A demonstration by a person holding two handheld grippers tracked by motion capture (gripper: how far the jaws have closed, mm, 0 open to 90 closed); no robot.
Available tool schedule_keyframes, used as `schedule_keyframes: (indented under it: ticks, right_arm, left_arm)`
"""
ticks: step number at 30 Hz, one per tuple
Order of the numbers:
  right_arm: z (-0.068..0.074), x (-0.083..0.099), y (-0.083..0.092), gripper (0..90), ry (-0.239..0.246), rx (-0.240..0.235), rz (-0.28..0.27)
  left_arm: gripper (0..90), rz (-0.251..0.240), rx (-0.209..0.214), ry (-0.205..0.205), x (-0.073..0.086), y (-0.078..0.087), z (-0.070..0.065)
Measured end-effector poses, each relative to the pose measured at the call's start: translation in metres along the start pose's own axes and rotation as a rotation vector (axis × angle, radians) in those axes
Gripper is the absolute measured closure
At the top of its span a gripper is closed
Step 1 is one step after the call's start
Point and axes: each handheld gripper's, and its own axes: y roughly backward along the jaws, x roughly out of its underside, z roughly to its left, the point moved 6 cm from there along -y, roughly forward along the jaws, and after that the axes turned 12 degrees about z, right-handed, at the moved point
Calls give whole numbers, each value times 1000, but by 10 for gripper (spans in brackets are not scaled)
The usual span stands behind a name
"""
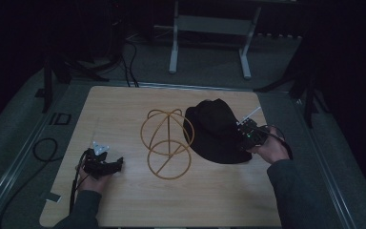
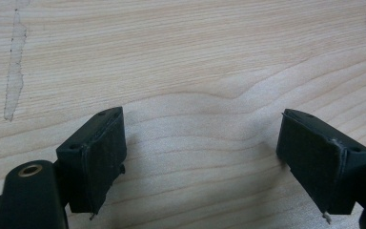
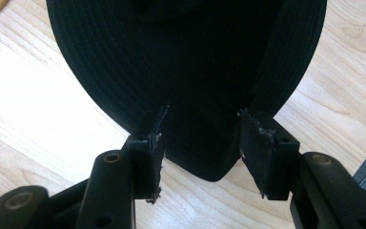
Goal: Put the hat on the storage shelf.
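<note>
Nearest the camera in the high view, two dark-sleeved forearms come up from the bottom edge, one hand-held gripper in each hand. The left gripper rests low on the pale wooden table, its jaws wide apart with bare wood grain between them. The right gripper has its jaws partly spread, straddling the brim of the one black fabric hat; whether the pads press the brim I cannot tell. The hat lies right of centre, its brim reaching toward the person. Just left of it, touching or nearly so, stands one gold-coloured wire stand of round hoops. The table's left half and near edge are open wood. A black cable loop lies off the left edge.
</note>
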Motion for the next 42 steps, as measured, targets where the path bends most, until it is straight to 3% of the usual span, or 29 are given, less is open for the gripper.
schedule_keyframes:
  ticks: [8, 20, 30, 42]
  right_arm:
    - [-3, -10, 1, 503, 6, 15, 19]
    - [-11, -14, 9, 493, -22, 24, 8]
    - [-12, -35, 7, 487, 8, 29, 44]
    - [-16, -45, 2, 476, 26, 20, 71]
  left_arm:
    - [175, 0, 0, 0, 0, 0, 0]
    - [175, 0, 0, 0, 0, 0, 0]
    - [175, 0, 0, 0, 0, 0, 0]
    - [175, 0, 0, 0, 0, 0, 0]
